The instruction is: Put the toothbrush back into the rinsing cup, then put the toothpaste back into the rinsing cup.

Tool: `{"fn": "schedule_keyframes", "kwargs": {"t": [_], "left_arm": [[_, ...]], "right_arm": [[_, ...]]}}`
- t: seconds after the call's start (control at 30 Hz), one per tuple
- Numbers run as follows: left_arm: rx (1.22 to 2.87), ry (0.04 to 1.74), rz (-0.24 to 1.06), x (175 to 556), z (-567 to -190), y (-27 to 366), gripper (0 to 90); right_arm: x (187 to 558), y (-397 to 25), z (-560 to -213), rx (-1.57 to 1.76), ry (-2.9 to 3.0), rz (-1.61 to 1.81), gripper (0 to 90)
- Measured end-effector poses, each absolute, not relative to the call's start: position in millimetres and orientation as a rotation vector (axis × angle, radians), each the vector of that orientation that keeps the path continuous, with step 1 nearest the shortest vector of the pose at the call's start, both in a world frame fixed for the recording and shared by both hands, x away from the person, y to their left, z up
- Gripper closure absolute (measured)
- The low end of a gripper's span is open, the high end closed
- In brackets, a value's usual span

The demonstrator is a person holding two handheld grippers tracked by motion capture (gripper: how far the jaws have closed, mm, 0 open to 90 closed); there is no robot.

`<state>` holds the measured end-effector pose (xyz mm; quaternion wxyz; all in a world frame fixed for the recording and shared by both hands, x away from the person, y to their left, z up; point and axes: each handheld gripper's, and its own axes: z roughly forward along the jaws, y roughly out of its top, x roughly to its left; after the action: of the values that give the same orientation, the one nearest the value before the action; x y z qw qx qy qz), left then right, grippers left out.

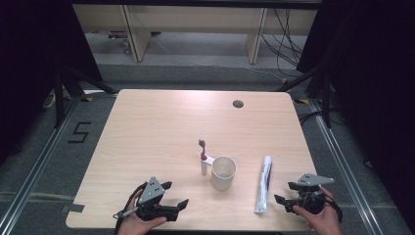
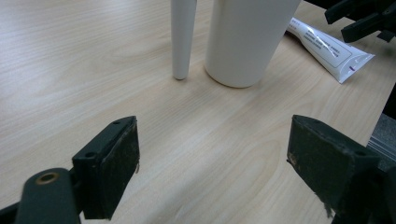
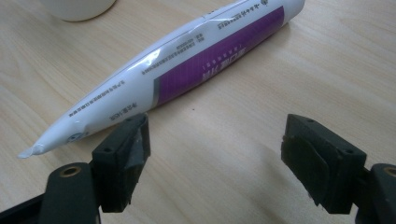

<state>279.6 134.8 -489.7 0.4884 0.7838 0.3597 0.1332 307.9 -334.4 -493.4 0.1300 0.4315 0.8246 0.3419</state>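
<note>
Table (image 1: pixel 147 127) bears one cup (image 1: pixel 223 173), one toothbrush (image 1: pixel 203 155), one toothpaste tube (image 1: pixel 264 183); both hand-held grippers, left (image 1: pixel 175 195) and right (image 1: pixel 285 192), gape empty.

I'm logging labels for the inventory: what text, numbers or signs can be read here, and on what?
"5": black tape mark on the grey floor left of the table.
Toothpaste tube: rows of small print and white characters on its purple band, too small and blurred to read.
Cup: no text.
</note>
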Motion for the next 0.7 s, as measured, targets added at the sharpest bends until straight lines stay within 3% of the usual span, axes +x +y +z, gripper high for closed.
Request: {"fn": "schedule_keyframes", "kwargs": {"t": [0.53,0.7], "left_arm": [[1.932,0.859,0.331,274,-491,132,16.3],[1.933,0.855,0.335,272,-492,133,16.3]], "right_arm": [[310,-335,-492,1.271,2.374,1.008,24.8],[313,-334,-483,1.283,2.32,1.041,29.9]]}}
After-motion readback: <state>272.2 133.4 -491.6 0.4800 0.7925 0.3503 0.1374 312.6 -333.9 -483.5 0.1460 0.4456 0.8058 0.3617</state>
